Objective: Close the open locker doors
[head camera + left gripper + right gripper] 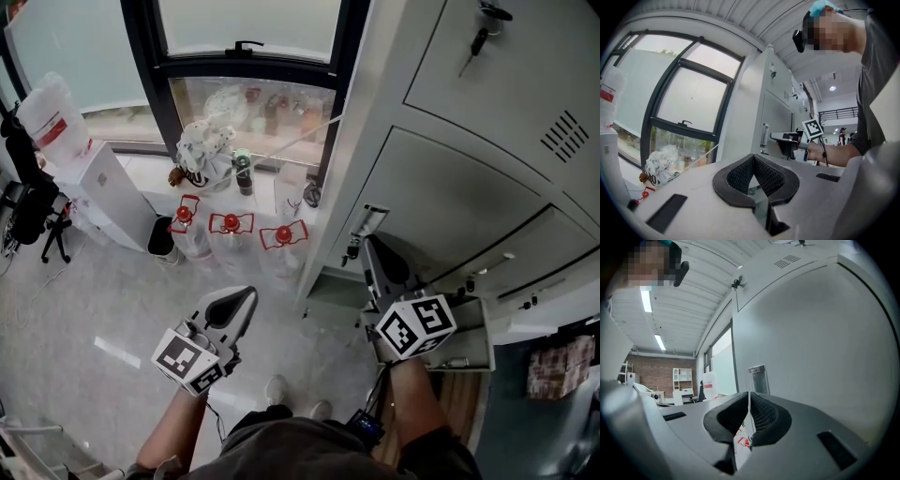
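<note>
The right gripper [373, 247] was held level just beside a grey locker door [820, 348], near its handle [758, 376]. Its jaws were pressed together, and nothing was gripped. The left gripper [246, 299] was held well apart from the lockers, over the floor [103, 309]. Its jaws were also seen meeting at the tips, with nothing between them. An open compartment [466, 339] was visible by the right hand.

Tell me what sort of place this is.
Probably a locker corner in an office or workshop: a bank of grey metal lockers with keyed doors, a big window beside them, and large water bottles lined up below it.
</note>
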Motion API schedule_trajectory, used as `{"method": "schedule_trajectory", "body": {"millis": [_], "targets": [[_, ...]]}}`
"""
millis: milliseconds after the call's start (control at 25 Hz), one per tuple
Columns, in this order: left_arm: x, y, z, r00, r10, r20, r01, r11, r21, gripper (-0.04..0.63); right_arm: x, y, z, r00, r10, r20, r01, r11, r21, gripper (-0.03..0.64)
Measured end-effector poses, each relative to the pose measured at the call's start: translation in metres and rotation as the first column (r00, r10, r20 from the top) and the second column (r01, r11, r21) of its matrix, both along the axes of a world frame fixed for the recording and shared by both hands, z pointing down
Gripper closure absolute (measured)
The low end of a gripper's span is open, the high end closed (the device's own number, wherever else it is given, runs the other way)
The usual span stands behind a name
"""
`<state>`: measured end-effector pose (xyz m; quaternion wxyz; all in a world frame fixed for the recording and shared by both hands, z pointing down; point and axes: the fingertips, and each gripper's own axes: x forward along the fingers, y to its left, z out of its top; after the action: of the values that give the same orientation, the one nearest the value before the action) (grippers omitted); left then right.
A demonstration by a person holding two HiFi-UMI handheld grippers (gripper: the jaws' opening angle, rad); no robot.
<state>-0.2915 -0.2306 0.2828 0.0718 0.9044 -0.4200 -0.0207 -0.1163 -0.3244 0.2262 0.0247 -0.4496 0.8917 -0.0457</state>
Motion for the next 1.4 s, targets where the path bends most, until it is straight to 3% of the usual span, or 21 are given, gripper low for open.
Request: {"method": "schedule_trajectory", "body": {"millis": [480,840,1400], "targets": [[0.069,0.036,-0.014,0.994,0.111,0.021,-0.111,0.993,0.031,0.584,0.057,0.075,-0.006,0.999,0.032,0.021,-0.032,0.999,-0.003,0.603],[0.149,0.075,-0.021,0.979,0.197,0.048,-0.199,0.979,0.047,0.584,0.14,0.145,0.004,0.993,0.103,0.049,-0.101,0.994,-0.029,0.603],[0.255,0.134,-0.024,0.972,0.216,0.086,-0.223,0.971,0.083,0.585,0.237,0.222,0.019,0.99,0.117,0.083,-0.114,0.992,-0.048,0.603]]}}
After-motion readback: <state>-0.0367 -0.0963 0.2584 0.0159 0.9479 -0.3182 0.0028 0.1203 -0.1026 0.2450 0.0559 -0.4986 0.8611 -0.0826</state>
